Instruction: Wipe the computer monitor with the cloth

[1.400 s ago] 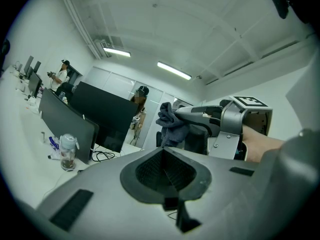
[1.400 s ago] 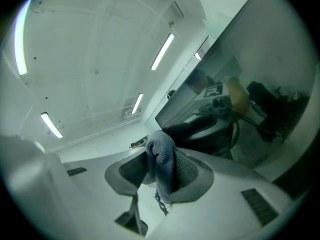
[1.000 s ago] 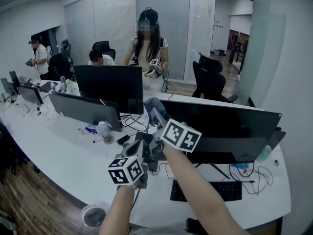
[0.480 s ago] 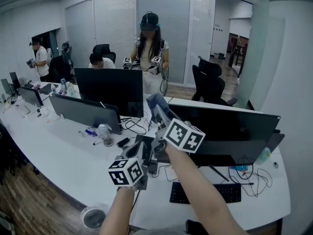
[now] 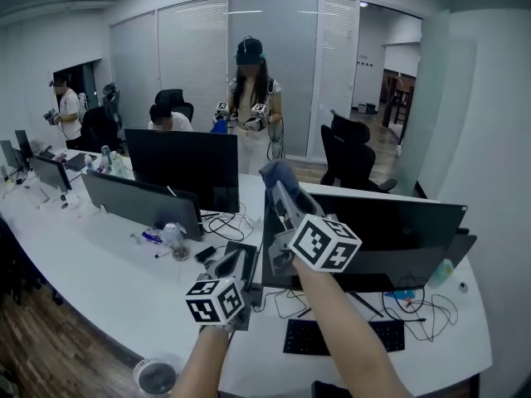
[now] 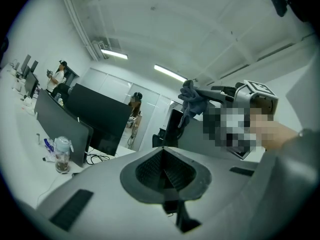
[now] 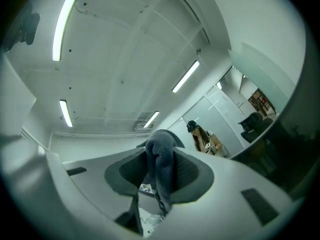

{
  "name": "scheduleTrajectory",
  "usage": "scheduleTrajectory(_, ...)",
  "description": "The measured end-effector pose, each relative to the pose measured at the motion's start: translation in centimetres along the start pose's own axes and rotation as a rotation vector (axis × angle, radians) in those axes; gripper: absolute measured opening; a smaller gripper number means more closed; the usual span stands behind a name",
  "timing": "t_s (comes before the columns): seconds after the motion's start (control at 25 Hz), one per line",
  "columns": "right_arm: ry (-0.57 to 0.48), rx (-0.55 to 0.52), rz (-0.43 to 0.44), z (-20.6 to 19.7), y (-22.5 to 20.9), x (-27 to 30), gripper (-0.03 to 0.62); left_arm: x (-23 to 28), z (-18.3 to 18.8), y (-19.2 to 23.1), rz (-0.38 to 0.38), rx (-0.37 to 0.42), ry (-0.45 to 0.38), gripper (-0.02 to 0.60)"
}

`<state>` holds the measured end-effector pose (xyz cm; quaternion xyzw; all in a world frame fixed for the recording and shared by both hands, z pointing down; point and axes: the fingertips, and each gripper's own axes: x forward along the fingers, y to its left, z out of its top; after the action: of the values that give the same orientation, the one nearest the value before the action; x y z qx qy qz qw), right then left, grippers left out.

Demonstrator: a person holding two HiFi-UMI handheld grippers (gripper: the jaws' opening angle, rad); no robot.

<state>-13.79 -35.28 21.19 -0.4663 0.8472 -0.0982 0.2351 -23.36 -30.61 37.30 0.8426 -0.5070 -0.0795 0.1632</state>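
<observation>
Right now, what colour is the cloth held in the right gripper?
Dull blue-grey; the soft bunched cloth shows best in the right gripper view.

Head view: high over the bench, facing forward and steeply down, left gripper and right gripper close in the foreground. Left gripper view: seated just behind its own jaws, angled up across the room toward the ceiling, catching the right gripper and its cloth from the side. Right gripper view: tipped steeply at the ceiling, cloth near and central between the jaws. Common to all three: the standing person in a cap.
</observation>
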Motion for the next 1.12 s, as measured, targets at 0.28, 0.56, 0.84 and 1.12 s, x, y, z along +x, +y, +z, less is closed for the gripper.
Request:
scheduleTrajectory(0.28, -0.121, -0.123, 0.006, 3.1, -0.2, -3.8, 0.124, -0.2, 0.1, -2.5, -0.05, 0.077, -0.047, 0.006)
scheduleTrajectory(0.56, -0.147, -0.324, -0.011, 3.3, 0.1, -8.7, 0.121, -0.9, -0.2, -5.6, -0.088, 0.174, -0.114, 0.006)
scheduleTrajectory(0.84, -0.082, -0.501, -0.036, 0.8, -0.6, -14.3, 0.118, -2.1, -0.9, -9.8, -0.155, 0.259, -0.196, 0.006)
scheduleTrajectory(1.12, -0.015, -0.584, -0.078, -1.4, -1.6, -20.0, 0.114, -4.6, -2.2, -13.8, -0.232, 0.329, -0.285, 0.006)
